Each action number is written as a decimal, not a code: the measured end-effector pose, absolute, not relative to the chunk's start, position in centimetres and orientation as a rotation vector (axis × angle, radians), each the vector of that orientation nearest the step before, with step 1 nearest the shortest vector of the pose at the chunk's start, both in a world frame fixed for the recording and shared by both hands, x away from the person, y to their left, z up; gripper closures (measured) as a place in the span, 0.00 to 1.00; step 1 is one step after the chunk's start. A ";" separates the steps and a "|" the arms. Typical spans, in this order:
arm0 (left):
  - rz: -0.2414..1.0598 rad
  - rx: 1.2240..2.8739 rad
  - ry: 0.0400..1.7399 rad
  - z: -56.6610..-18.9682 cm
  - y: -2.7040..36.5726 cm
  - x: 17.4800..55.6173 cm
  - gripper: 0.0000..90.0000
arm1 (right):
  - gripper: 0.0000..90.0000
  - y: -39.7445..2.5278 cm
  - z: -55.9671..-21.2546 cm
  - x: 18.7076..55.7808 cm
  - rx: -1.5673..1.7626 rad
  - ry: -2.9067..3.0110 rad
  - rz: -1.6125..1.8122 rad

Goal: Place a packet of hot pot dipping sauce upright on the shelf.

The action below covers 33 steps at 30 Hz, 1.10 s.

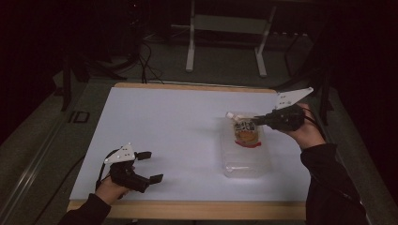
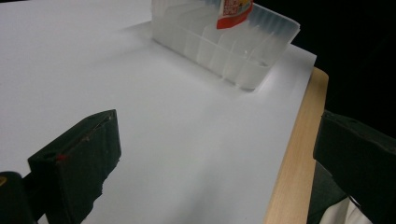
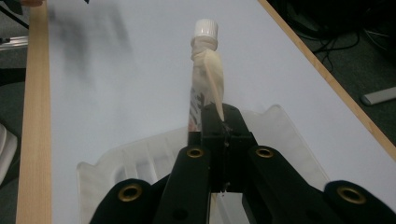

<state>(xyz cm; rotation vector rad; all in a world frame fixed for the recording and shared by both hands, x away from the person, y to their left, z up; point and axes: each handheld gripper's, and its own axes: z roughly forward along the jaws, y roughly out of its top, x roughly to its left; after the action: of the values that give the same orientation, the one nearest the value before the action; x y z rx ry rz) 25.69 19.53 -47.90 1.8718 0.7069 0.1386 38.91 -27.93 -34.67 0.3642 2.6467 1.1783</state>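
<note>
Dim room, white-topped table. Right gripper fingers pinch a spouted pouch over the clear tray near the right edge, probably mid-placement. Left gripper spread, idle at near-left corner.

Pouch label: the white-capped soft pouch carries an orange, red and dark printed panel; its characters are too small to read.
Left gripper view: red label corner, lettering illegible.
</note>
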 end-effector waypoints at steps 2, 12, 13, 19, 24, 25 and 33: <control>0.144 1.873 0.708 -47.9 19.6 25.7 0.01 | 1.00 -27.6 -34.9 39.0 0.363 2.653 1.187; 0.154 1.886 0.710 -48.4 19.6 25.7 0.01 | 1.00 -26.6 -36.6 39.5 0.357 2.663 1.267; 0.154 1.887 0.711 -48.4 19.6 25.7 0.01 | 1.00 -26.7 -36.9 39.5 0.361 2.661 1.278; 0.154 1.882 0.717 -48.6 19.7 25.8 0.01 | 1.00 -27.1 -38.4 39.7 0.396 2.668 1.322; 0.154 1.882 0.717 -48.7 19.7 25.8 0.01 | 1.00 -27.5 -39.3 39.8 0.414 2.671 1.341; 0.152 1.883 0.718 -48.7 19.7 25.8 0.01 | 1.00 -27.8 -40.0 39.8 0.440 2.671 1.354; 0.152 1.895 0.714 -48.8 19.5 25.8 0.01 | 0.98 -29.5 -41.5 39.9 0.532 2.647 1.415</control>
<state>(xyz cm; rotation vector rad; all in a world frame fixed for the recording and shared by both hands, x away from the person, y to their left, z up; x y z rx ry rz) 25.79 19.54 -48.82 1.8946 0.7138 0.1519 39.90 -29.50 -41.52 0.5320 2.6469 1.4154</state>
